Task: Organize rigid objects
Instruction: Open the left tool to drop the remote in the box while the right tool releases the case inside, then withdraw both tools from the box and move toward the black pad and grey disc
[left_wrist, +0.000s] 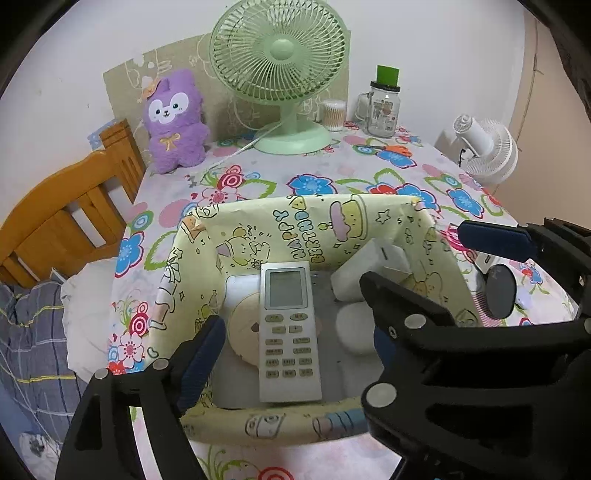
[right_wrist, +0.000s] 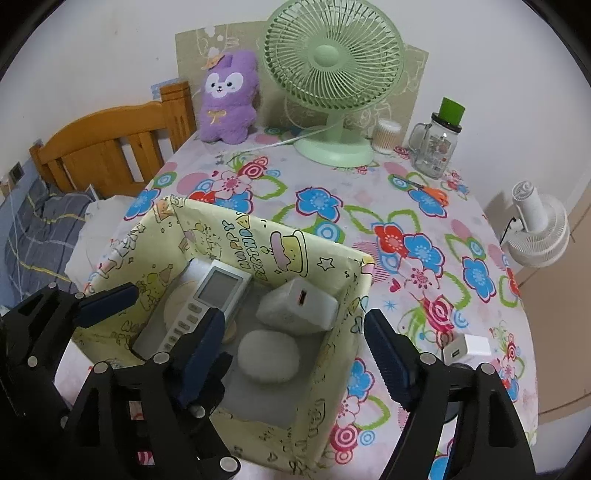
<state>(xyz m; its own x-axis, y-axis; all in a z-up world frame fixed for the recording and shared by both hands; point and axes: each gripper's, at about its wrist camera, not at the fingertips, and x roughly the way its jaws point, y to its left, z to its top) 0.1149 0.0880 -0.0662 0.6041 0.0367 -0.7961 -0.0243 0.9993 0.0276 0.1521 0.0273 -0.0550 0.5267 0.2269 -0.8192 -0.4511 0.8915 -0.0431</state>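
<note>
Left wrist view looks down into the box (left_wrist: 295, 221), a yellow cartoon-print bin near the front of the table (left_wrist: 332, 177). Inside it the remote (left_wrist: 287, 328) lies face up, propped on a round tan disc (left_wrist: 243, 332); to its right sit a white charger block (left_wrist: 373, 266) and a white oval case (left_wrist: 354, 328). The left gripper (left_wrist: 291, 332) stands released, jaws wide on either side of the remote, pads clear of it. The right gripper (right_wrist: 291, 339) is likewise open and empty over the box's right half. The remote looks just placed, so that step seems done. One small white charger (right_wrist: 467, 347) is left on the cloth, just right of the box and beside the right gripper's right finger. Next move, likely: swing the right gripper over it and close squarely. Green fan (left_wrist: 279, 74), plush (left_wrist: 173, 118) and jar (left_wrist: 384, 107) stand far back.
</note>
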